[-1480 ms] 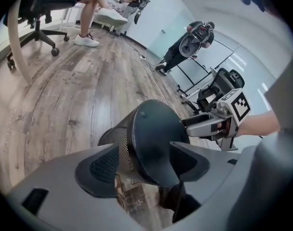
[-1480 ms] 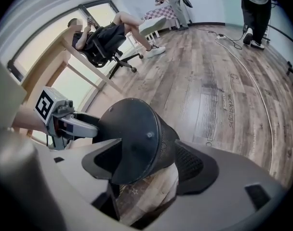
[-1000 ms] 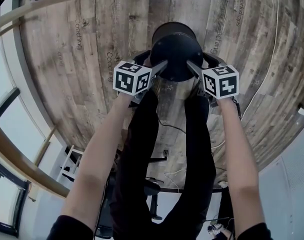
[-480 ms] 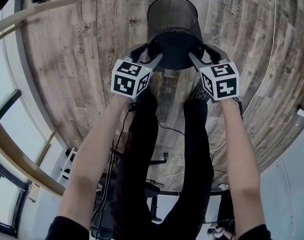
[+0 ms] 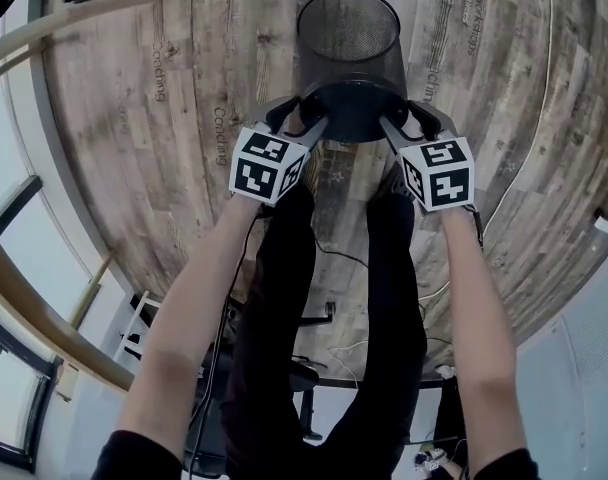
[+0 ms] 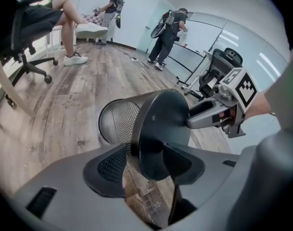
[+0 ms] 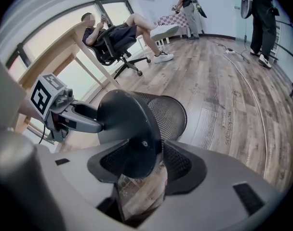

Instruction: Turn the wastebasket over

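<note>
The black mesh wastebasket (image 5: 348,43) is off the wooden floor, lying tilted with its open mouth away from me and its solid base (image 5: 354,108) toward me. My left gripper (image 5: 306,120) pinches the base's left edge and my right gripper (image 5: 399,120) its right edge. Both pairs of jaws have just been closing, with the base rim between them. In the left gripper view the base disc (image 6: 161,129) sits between the left gripper's (image 6: 146,163) pads, with the right gripper (image 6: 219,115) across from it. The right gripper view shows the wastebasket (image 7: 163,112) in the right gripper (image 7: 142,165).
My legs in black trousers (image 5: 314,298) stand just behind the basket. A thin cable (image 5: 529,148) curves over the floor at the right. A seated person on an office chair (image 7: 115,40) and standing people (image 6: 170,30) are farther off. A wooden table edge (image 5: 44,28) runs along the left.
The wastebasket, base up a second ago, has tipped so its mouth now points away from me and its mesh wall shows. Both grippers have moved slightly away from me and rolled with it.
</note>
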Motion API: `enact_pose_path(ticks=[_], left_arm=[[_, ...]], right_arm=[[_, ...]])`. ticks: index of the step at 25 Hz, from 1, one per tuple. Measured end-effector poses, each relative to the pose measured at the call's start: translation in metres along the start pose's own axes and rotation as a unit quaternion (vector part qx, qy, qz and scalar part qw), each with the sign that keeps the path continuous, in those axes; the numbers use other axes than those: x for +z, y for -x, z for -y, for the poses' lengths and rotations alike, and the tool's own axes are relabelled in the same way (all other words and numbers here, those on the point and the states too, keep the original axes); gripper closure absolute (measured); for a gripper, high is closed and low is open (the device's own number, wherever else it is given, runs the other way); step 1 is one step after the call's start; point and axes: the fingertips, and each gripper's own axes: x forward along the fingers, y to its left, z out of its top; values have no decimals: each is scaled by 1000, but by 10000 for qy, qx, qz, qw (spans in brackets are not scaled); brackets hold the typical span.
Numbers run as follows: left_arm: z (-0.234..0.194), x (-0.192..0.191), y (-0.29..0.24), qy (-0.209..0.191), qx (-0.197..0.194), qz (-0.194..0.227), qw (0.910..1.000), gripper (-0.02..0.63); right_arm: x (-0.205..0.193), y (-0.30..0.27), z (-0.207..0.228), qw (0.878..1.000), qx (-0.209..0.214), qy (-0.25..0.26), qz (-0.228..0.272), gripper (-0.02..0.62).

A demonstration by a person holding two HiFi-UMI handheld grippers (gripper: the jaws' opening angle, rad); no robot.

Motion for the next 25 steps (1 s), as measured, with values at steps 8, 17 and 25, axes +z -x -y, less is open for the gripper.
enact_pose_path(ticks=[8,17,25], left_arm=[[26,-43,4,822,-515,-237,9950,291],[52,-79,-5,1392,-972,-567,9839,224],[48,-86,-14,1159,-1193,-521,9847,176]], right_arm=[[-38,3,-22,9960,520,-683,-243,314],[-80,-4,-34,9908,810,-959,-503,278],[-97,-9,-49,9825,1473,-1010,-522,212]])
